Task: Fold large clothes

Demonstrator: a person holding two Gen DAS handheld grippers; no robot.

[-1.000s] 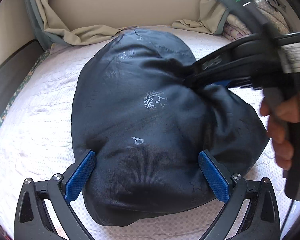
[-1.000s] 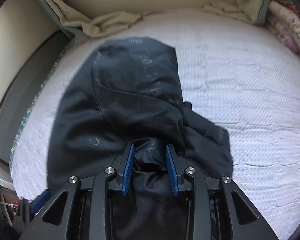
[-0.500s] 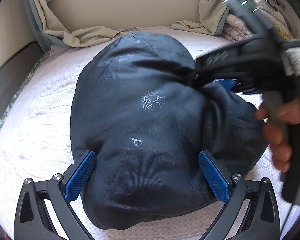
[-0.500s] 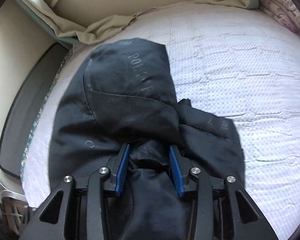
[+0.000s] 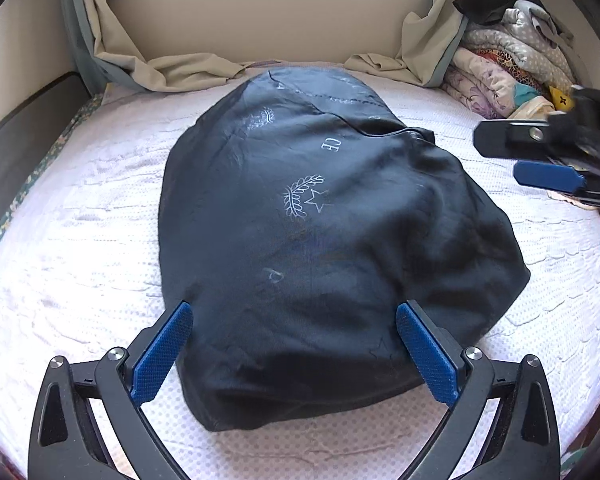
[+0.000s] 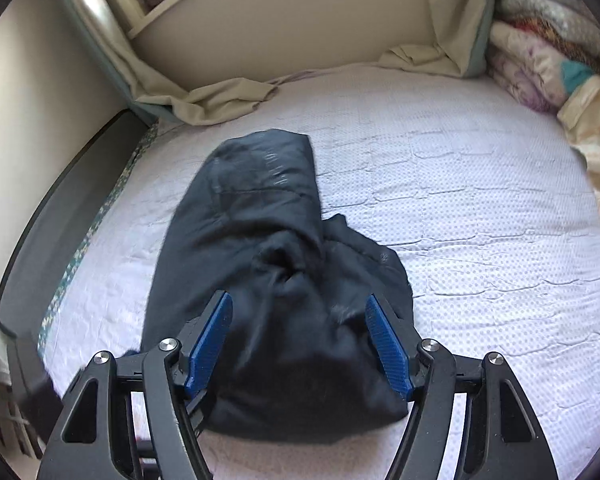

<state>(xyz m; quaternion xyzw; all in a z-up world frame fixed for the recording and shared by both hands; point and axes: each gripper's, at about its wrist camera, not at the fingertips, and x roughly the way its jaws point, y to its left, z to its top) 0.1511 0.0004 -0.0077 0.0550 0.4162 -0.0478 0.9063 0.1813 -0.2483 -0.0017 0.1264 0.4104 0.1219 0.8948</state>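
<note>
One dark garment (image 5: 320, 220), two hand-held grippers (image 5: 292, 344).

Both tools match: left gripper (image 5: 294, 354) and right gripper (image 6: 298, 346) have black plastic frames with triangular cutouts, silver pivot screws, and ribbed blue pads (image 5: 162, 354) on the fingers

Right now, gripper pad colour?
Blue, ribbed pads; clearest in the left wrist view.

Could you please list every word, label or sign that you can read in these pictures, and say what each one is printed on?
"CE": pale letters on the dark garment, left wrist view.
"P": a faint single letter lower on the same garment.
A wreath and star emblem sits between them; no words.
The lettering along the garment's top fold, right wrist view, is too blurred to read.
</note>
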